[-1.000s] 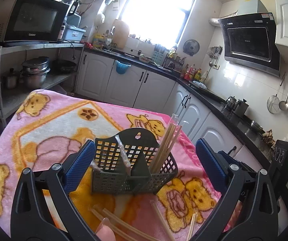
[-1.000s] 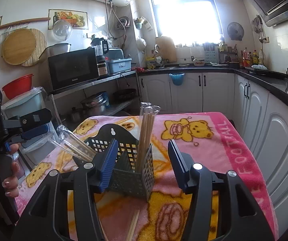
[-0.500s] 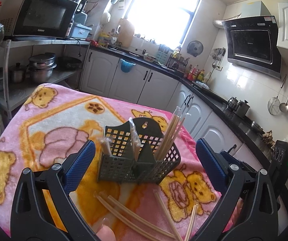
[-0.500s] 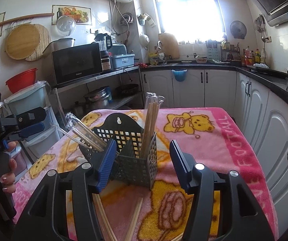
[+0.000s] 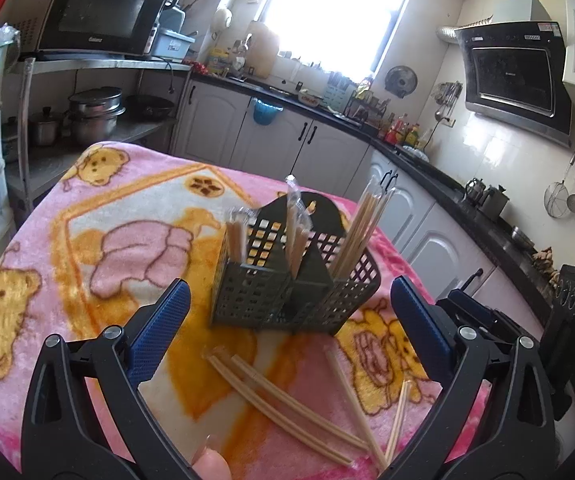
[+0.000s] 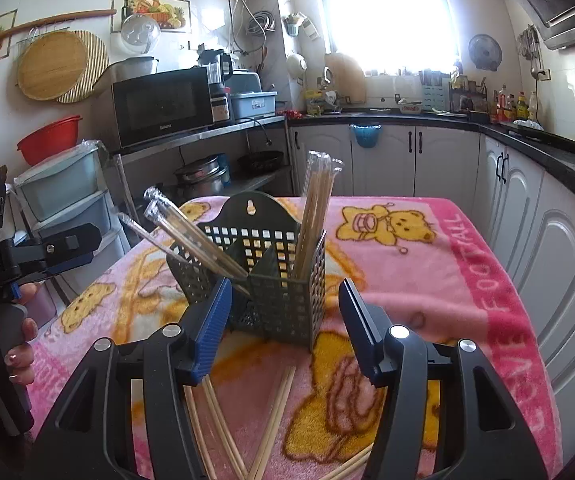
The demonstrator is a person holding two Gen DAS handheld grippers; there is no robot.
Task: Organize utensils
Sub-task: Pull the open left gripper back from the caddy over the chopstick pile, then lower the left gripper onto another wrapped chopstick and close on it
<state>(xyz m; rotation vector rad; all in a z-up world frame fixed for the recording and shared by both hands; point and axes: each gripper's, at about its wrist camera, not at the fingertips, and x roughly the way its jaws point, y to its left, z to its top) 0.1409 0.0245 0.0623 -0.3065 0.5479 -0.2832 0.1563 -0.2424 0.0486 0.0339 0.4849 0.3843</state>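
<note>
A dark grey mesh utensil caddy (image 5: 291, 280) (image 6: 275, 280) stands upright on the pink bear blanket (image 5: 99, 240). Wrapped chopsticks stand in its compartments (image 5: 361, 228) (image 6: 317, 208), and some lean out to the left (image 6: 191, 236). Several loose chopsticks lie on the blanket in front of it (image 5: 287, 396) (image 6: 271, 412). My left gripper (image 5: 287, 320) is open and empty, short of the caddy and above the loose chopsticks. My right gripper (image 6: 285, 320) is open and empty, close in front of the caddy. The left gripper also shows at the left of the right wrist view (image 6: 47, 252).
The blanket covers a small table (image 6: 499, 300) in a kitchen. White cabinets (image 6: 419, 160) and a black counter run behind and to the right. A metal shelf with pots (image 5: 91, 116) and a microwave (image 5: 99, 16) stands to the left, with plastic drawers (image 6: 63, 196) nearby.
Both grippers have pulled back and risen from the caddy, so more loose chopsticks on the blanket come into view. Both stay open.
</note>
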